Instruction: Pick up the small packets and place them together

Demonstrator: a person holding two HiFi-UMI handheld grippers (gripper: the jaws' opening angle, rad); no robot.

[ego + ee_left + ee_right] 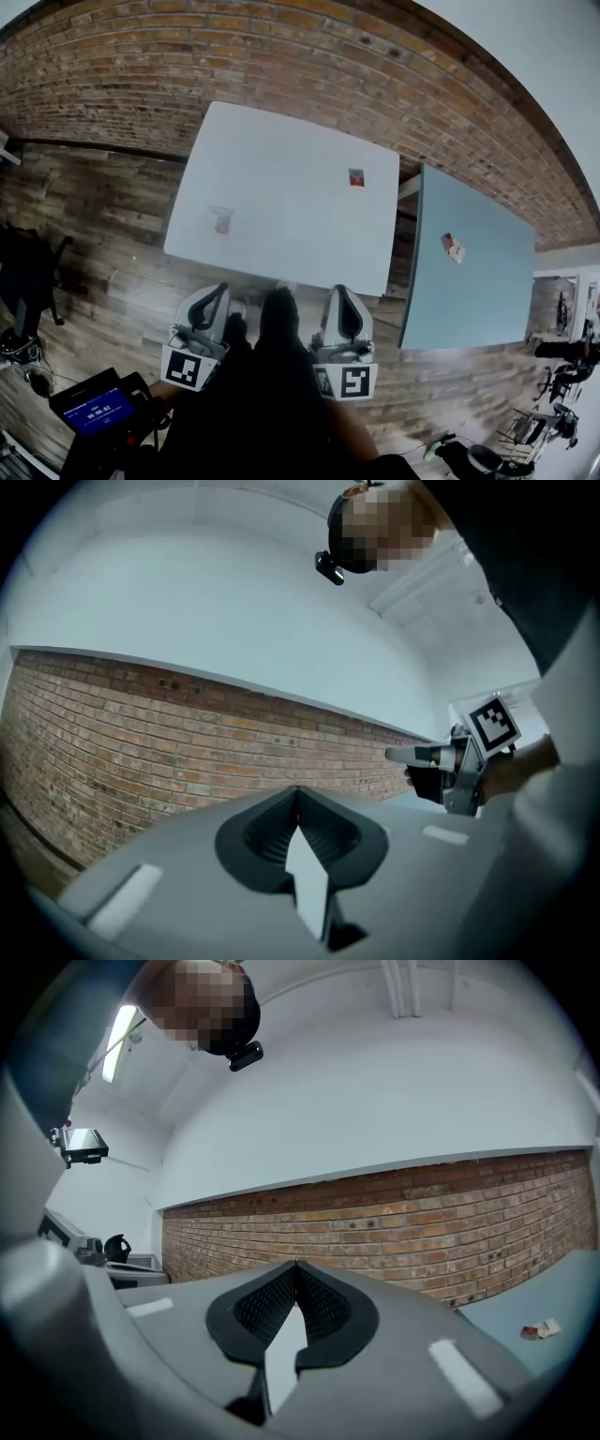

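Three small packets lie apart. On the white table (pixel 281 141) a red and blue packet (pixel 356 177) rests at the far right, and a pale pink packet (pixel 222 220) lies near the left front. A red and white packet (pixel 453 247) (pixel 541 1330) lies on the blue-grey table (pixel 487 300) to the right. My left gripper (pixel 217 292) (pixel 298 799) and right gripper (pixel 343 294) (pixel 296 1271) are held side by side close to the person's body, short of the white table's front edge. Both are shut with nothing between their jaws. The left gripper view also catches the right gripper (pixel 441 757).
A brick wall (pixel 281 56) runs behind both tables, and a narrow gap separates them. The floor (pixel 94 216) is wooden planks. A device with a lit blue screen (pixel 98 408) sits at the lower left, a dark chair (pixel 28 272) at the left, and equipment (pixel 553 375) at the right.
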